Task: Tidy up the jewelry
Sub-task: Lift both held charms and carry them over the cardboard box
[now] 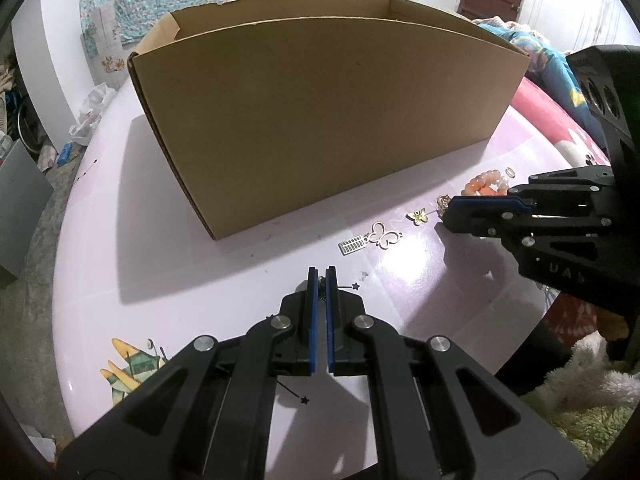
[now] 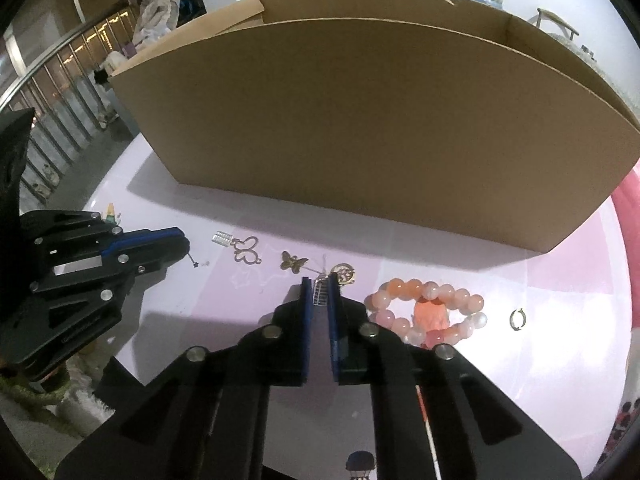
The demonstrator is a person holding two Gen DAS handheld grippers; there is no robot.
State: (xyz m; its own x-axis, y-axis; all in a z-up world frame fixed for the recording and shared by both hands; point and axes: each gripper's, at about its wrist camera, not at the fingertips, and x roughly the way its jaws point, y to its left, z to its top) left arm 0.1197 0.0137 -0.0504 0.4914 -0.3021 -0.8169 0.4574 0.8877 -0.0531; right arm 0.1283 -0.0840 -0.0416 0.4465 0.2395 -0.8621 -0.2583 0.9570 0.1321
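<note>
Right gripper fingers pinch a silver ladder charm. Left gripper fingers nearly closed on something small and dark, unidentifiable.

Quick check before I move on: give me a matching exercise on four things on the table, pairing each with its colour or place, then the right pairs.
Things:
1. bead bracelet
2. solid butterfly charm
3. cardboard box
4. small open ring

Descriptions:
A. brown, standing behind the jewelry
B. pink and orange, just right of the right gripper
C. gold-toned, between the outline butterfly and the right gripper
D. lies alone, right of the bracelet

Pairs: 1-B, 2-C, 3-A, 4-D
</note>
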